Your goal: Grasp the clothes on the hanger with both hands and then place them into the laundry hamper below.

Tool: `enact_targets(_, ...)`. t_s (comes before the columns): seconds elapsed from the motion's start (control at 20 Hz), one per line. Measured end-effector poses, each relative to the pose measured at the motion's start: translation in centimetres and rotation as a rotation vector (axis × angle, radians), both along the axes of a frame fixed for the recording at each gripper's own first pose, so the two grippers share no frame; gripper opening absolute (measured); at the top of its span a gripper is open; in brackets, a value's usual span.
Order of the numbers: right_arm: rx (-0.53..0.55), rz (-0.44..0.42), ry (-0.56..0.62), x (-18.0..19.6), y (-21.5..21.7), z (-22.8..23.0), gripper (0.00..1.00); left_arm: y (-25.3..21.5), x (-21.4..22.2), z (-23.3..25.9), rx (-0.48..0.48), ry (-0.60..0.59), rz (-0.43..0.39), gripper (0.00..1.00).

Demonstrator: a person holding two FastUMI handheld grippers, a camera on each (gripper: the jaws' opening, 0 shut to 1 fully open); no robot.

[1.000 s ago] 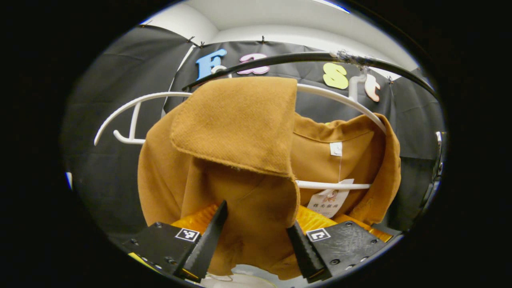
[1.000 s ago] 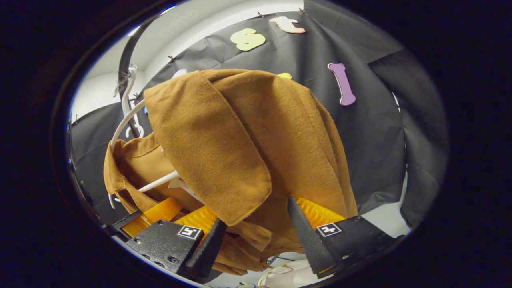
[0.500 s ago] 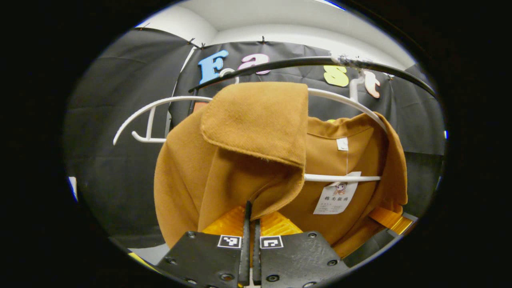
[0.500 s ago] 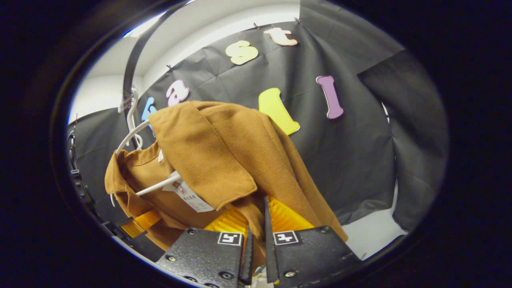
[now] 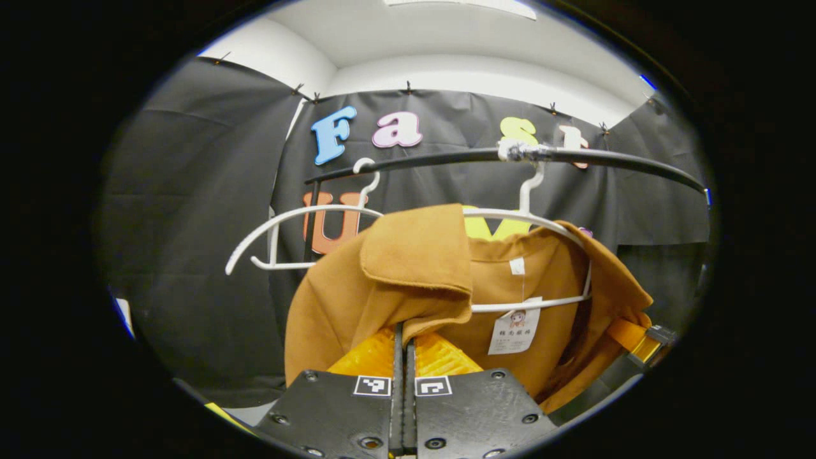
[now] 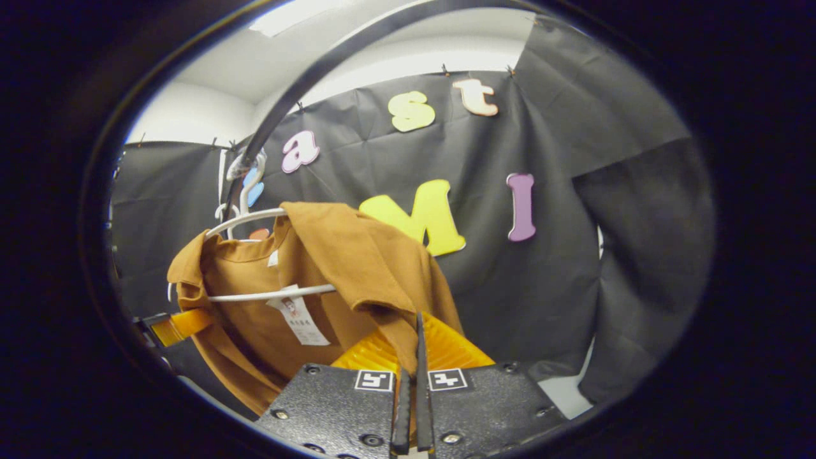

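One soft brown woolly coat is being held up by one thin white plastic hanger, and it is seen again in the right gripper view. Two white hangers are being counted in the left gripper view: the one under the coat and a second bare white plastic hanger just beside it. Both hooks are being carried by one long, round black rail, which is curved by the lens. One small white paper tag is being dangled from the coat's neck, close to the hanger's straight bottom bar. The coat's cloth is looking fuzzy and thick, with a wide flat collar folded over. The left gripper is being pressed closed on the coat's front edge, with both fingers pinching the cloth between them. The right gripper is being pressed closed on the other front edge in the same way, with a fold of cloth squeezed between its two fingers. The right gripper is also being seen far off at the edge of the left gripper view, low on the coat.
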State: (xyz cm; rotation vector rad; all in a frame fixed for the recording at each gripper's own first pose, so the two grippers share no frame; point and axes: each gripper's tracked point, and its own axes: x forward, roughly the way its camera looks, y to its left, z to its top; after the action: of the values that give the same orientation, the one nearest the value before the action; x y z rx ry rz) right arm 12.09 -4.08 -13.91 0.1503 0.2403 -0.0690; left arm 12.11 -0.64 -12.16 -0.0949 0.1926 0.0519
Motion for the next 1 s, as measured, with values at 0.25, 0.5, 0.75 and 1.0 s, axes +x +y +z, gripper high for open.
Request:
enact_targets(0.25, 0.069, -0.017, -0.044, 0.3, -0.6, 1.2, 0.07, 1.2, -0.4, 3.1, -0.048, -0.034, -0.017, 0.00)
enact_targets(0.5, 0.320, 0.024, 0.089, 0.7, 0.4, -2.1, 0.07, 2.7, -1.4, 5.3, -0.069, -0.069, -0.010, 0.00)
enact_targets(0.75, 0.462, 0.041, 0.092, 1.7, -0.5, -1.3, 0.07, 3.7, -1.8, 4.5, -0.132, -0.040, -0.002, 0.06)
enact_targets(1.0, 0.614, 0.092, 0.086, 2.9, -1.1, -0.8, 0.07, 4.0, -1.1, 4.5, -0.211, -0.038, -0.055, 0.00)
